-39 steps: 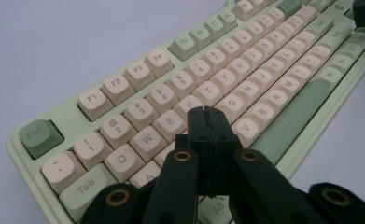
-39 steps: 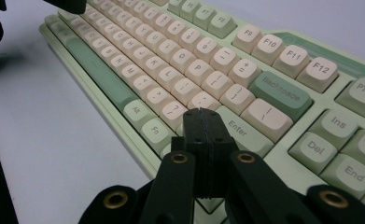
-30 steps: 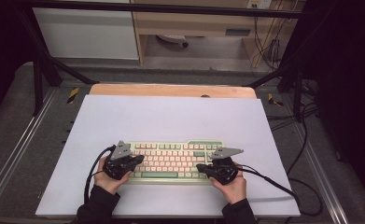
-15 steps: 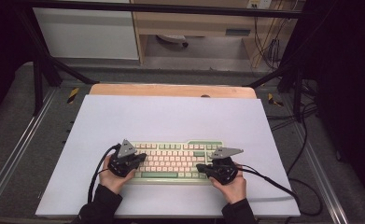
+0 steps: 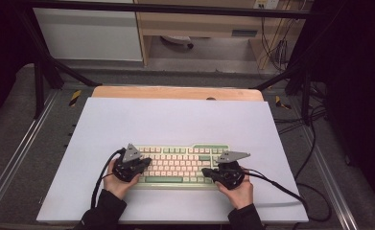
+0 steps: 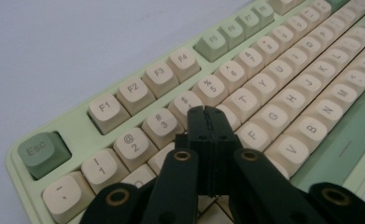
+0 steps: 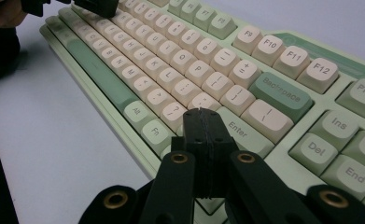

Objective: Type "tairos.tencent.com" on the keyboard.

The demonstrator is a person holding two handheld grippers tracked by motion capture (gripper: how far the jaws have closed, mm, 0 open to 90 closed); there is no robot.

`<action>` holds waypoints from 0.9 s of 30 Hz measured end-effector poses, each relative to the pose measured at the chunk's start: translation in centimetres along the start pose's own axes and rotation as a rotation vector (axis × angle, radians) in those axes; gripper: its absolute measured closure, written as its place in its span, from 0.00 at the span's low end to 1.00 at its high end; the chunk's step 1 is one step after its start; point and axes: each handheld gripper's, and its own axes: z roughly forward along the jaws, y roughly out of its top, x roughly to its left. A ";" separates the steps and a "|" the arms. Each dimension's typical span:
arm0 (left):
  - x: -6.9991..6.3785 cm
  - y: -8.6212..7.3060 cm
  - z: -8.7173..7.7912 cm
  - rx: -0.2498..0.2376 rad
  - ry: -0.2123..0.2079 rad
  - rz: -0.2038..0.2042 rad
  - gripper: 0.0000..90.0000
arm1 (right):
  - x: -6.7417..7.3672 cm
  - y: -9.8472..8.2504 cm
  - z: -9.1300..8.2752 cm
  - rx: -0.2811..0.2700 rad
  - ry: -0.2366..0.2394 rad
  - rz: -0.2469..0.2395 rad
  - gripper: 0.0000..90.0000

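Both grippers, left [image 5: 144,163] and right [image 5: 209,171], are hovering with fingers pressed together over the keyboard [image 5: 180,165] at lower centre of the tabletop [image 5: 175,120], risking striking neighbouring keys, the blunt tips being wider than one keycap.

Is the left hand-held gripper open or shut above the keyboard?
Shut. The left hand-held gripper has its two black jaws pressed together, nothing between them, over the keyboard.

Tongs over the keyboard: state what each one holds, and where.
Nothing. Left tongs and right tongs are shut empty above the keyboard.
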 end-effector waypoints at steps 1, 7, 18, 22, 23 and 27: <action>0.0 0.0 0.0 0.001 0.001 0.001 1.00 | 0.0 0.0 0.0 -0.001 0.000 0.001 1.00; 0.0 0.0 -0.3 -0.006 -0.001 0.004 1.00 | 0.0 0.0 -0.1 -0.003 -0.004 0.001 1.00; 0.0 -0.2 -1.6 -0.023 -0.018 0.000 1.00 | 0.2 0.1 -0.2 -0.014 0.001 0.003 1.00; 0.1 -0.5 -2.0 -0.024 -0.024 0.000 1.00 | 0.4 0.2 0.0 -0.013 0.007 -0.003 1.00; 0.1 -0.5 -2.2 -0.023 -0.026 0.000 1.00 | 0.5 0.2 0.1 -0.014 0.010 -0.005 1.00; 0.1 -0.8 -2.6 -0.025 -0.035 0.001 1.00 | 0.8 0.4 0.3 -0.013 0.016 -0.011 1.00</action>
